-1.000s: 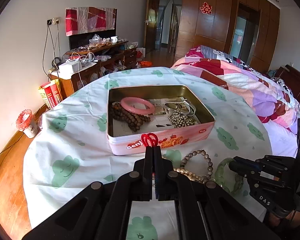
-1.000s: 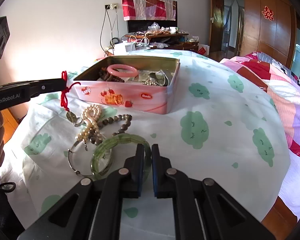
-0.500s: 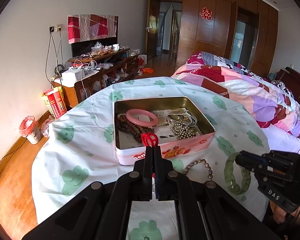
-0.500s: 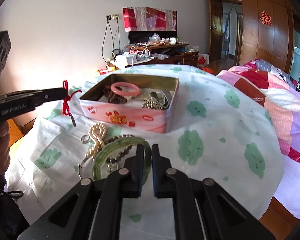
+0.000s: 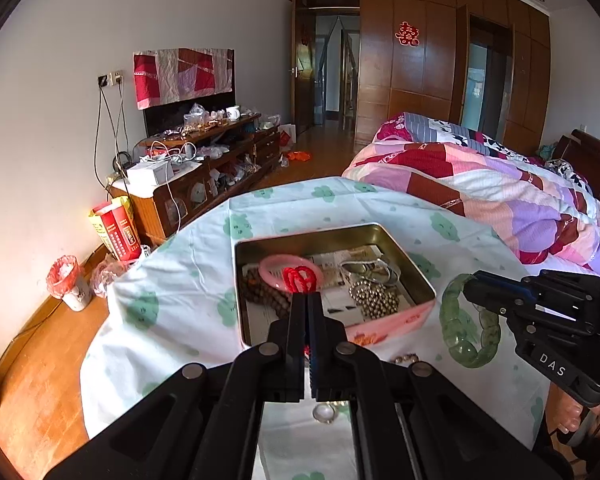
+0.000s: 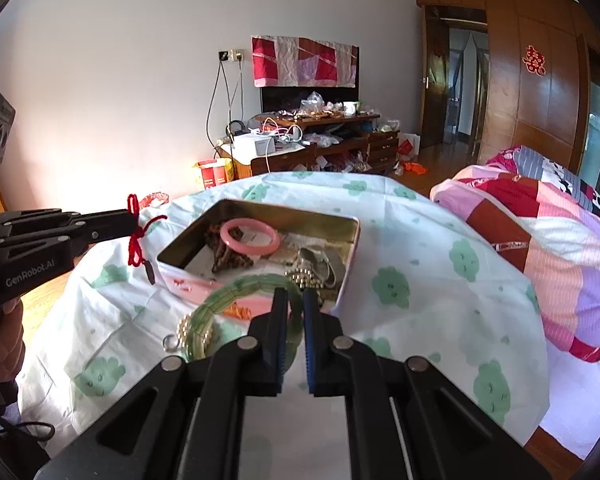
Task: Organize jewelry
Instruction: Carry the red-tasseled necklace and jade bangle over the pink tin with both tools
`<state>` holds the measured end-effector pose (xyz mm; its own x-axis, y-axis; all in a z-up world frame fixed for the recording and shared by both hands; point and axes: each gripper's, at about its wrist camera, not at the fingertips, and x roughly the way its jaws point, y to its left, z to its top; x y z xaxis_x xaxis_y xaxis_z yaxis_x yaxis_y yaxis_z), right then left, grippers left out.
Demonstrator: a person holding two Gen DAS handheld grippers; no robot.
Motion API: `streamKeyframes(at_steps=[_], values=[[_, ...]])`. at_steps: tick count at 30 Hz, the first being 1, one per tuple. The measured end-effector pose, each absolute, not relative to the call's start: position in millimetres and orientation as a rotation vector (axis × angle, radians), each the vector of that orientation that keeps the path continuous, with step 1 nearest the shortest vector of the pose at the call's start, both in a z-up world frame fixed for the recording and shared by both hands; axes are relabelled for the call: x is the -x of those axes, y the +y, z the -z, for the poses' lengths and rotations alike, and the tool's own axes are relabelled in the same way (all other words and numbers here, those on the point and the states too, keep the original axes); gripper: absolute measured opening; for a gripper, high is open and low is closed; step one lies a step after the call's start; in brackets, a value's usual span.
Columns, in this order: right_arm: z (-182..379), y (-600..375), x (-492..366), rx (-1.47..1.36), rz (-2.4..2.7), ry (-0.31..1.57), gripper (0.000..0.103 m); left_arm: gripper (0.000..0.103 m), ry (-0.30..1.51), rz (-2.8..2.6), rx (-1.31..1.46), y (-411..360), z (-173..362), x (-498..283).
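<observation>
Over tablecloth (image 5: 172,280), bracelet-clamping right hand-held gripper (image 6: 294,300)

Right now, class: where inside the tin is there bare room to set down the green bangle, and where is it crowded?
Free: the paper-lined patch at the tin's near wall, between brown beads and silver beads. Crowded: the pink bangle over the brown beads, and the silver bangles at the right.

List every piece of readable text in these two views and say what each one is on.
"DAS": on the right tongs' black body, left wrist view.
"GenRobot.AI": on the left tongs' black body, right wrist view.
Red double-happiness sign: on the wooden wardrobe.
Pink tin side print and red boxes: too blurred to read.
</observation>
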<state>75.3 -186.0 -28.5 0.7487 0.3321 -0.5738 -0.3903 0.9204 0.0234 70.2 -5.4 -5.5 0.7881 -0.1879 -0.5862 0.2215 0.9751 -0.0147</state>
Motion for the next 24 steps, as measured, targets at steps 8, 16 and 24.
streamKeyframes(at_steps=[8, 16, 24], values=[[19.8, -182.6, -90.9, 0.104, -0.399, 0.591, 0.009, 0.0, 0.614, 0.203, -0.083, -9.8, -0.7, -83.7], [16.8, -177.4, -108.7, 0.12, -0.391, 0.592, 0.009, 0.0, 0.606, 0.193, -0.103, -11.3, -2.4, -96.5], [15.1, -172.8, -122.0, 0.139, -0.379, 0.592, 0.009, 0.0, 0.61, 0.172, -0.118, -9.4, -1.2, -113.3]])
